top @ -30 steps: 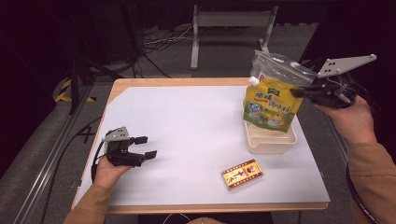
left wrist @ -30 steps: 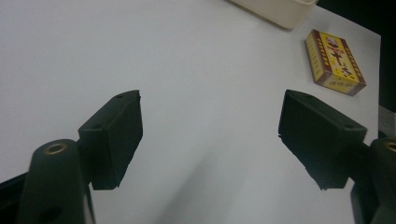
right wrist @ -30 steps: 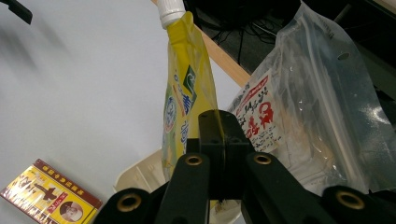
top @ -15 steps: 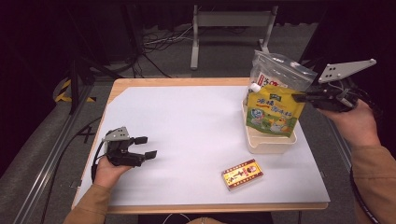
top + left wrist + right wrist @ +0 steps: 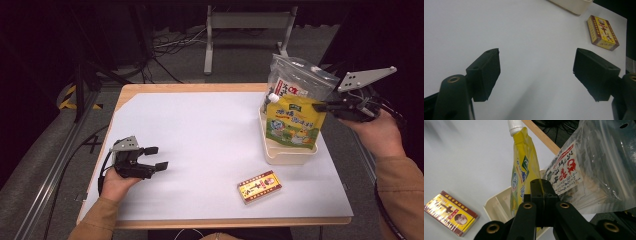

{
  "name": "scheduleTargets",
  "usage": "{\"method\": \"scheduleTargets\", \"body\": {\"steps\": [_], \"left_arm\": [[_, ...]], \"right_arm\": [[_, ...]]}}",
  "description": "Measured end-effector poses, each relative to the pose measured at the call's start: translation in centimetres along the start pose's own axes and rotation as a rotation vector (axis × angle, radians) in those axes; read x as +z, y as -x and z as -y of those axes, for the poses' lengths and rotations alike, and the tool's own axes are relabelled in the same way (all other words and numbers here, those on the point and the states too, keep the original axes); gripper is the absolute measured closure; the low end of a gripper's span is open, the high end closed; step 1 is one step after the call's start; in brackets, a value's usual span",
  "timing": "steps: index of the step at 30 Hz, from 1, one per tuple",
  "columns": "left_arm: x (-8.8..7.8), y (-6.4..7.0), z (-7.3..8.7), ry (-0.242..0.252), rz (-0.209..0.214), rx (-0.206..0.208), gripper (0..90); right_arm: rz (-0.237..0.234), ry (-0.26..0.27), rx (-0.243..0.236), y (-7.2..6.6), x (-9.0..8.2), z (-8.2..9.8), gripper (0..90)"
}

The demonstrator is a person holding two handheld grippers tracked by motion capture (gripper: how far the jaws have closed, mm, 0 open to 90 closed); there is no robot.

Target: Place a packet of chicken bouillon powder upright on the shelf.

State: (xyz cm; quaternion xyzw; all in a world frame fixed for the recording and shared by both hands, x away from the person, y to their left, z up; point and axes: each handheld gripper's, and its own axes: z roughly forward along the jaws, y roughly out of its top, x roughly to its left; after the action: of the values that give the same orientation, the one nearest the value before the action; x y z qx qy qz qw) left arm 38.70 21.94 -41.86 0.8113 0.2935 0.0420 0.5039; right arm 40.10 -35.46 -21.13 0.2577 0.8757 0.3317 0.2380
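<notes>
1. The yellow pouch point(image 5: 292, 124) hides its lower end inside the cream tray point(image 5: 280, 156).
2. The clear bag point(image 5: 596, 167) runs past the right gripper view's edge.
3. Print on the small box point(image 5: 259, 186) is too small to read.

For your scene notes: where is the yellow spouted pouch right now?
In the high view, the yellow spouted pouch stands in the cream tray at the table's right, against the clear bag, pinched by the right tool.

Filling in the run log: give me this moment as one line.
right gripper: shut on yellow pouch over tray | left gripper: open, idle | small box: on table
</notes>
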Motion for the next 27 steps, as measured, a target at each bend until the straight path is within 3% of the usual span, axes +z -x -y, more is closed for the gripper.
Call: {"method": "scheduleTargets", "body": {"steps": [10, 27], "left_arm": [[0.1, 0.1, 0.0, 0.001, 0.001, -0.004, 22.5], [1.4, 0.6, -0.6, -0.007, 0.032, 0.013, 19.0]], "right_arm": [[-0.019, -0.008, 0.013, -0.1, 1.6, 1.1, 90.0], [-0.047, 0.02, 0.103, 0.3, 2.2, 3.6, 89.6]]}}
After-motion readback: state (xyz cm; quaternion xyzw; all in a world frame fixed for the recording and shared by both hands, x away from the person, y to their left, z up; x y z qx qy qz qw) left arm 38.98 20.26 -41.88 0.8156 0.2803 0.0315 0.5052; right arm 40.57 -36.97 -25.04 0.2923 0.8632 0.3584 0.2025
